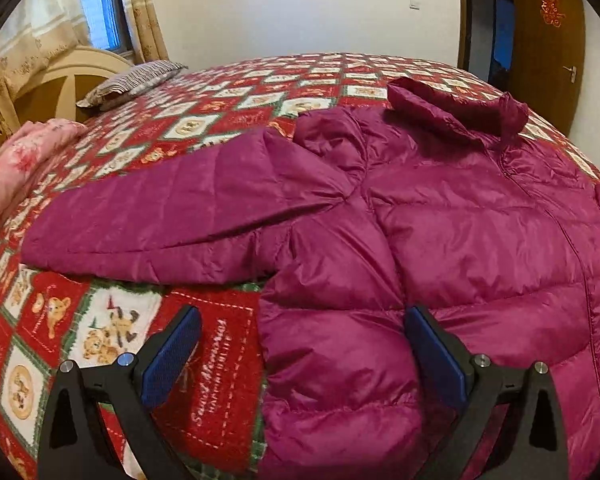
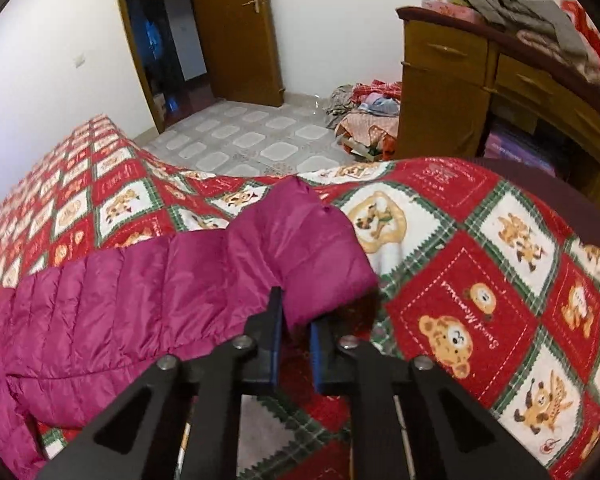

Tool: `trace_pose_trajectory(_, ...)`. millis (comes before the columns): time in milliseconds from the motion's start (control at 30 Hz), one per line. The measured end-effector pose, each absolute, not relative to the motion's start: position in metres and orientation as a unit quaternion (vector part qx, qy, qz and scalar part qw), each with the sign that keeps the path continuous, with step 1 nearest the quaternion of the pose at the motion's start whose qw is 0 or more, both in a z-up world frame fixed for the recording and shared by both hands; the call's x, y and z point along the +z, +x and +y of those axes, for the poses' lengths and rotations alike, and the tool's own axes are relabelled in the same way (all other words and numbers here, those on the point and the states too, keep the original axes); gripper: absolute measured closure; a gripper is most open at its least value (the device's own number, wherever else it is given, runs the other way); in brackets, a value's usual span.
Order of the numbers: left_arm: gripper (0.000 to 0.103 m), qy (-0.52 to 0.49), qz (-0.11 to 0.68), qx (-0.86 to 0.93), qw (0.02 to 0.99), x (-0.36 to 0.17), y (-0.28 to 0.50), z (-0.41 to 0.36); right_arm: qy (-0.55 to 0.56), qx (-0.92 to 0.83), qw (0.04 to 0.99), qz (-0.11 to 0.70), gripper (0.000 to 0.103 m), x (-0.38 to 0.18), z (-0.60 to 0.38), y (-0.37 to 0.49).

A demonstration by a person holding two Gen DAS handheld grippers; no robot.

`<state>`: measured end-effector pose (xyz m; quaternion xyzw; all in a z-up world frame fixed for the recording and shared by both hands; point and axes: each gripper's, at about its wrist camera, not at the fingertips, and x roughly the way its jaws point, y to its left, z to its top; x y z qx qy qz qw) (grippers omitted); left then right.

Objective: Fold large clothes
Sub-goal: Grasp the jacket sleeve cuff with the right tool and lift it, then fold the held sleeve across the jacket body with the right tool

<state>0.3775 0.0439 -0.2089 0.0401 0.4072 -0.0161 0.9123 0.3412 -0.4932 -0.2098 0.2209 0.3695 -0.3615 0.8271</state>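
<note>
A magenta puffer jacket [image 1: 440, 220] is seen spread flat across a bed's red teddy-bear quilt [image 1: 216, 364], collar [image 1: 452, 108] toward the far side and hem toward the cameras. From the jacket's body, one sleeve [image 1: 172, 228] is stretched out sideways toward the pink bedding [image 1: 16, 168] near the pillow [image 1: 132, 80]; the other sleeve [image 2: 204, 280] is stretched the opposite way, toward the foot of the bed. The left gripper [image 1: 304, 356] is held with its fingers spread wide, straddling the jacket's near side edge just below the first sleeve, with no fabric clamped. The right gripper [image 2: 296, 336] is seen nearly closed, its blue pads pinching the near edge of the second sleeve's cuff [image 2: 324, 276]. That sleeve's long axis runs from the cuff back to the jacket's body, so a fold inward across the body appears best served by the right hand, which is judged nearer and already gripping.
</note>
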Motion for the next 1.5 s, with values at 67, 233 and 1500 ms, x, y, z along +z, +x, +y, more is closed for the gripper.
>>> trace_pose_trajectory(67, 0.001, 0.029, 0.412, -0.021, 0.911, -0.211, 0.378, 0.047, 0.193, -0.363, 0.832, 0.372, 0.093, -0.202, -0.484, 0.346)
trace_pose_trajectory(233, 0.001, -0.029, 0.413, -0.04, 0.91, -0.212, 0.376, 0.063, 0.147, -0.317, 0.877, 0.33, 0.093, -0.148, -0.435, 0.354)
trace_pose_trajectory(1500, 0.001, -0.103, 0.379, -0.052, 0.918, -0.214, 0.364, 0.088, 0.134, 0.246, 0.866, 0.414, 0.033, -0.17, -0.034, 0.421)
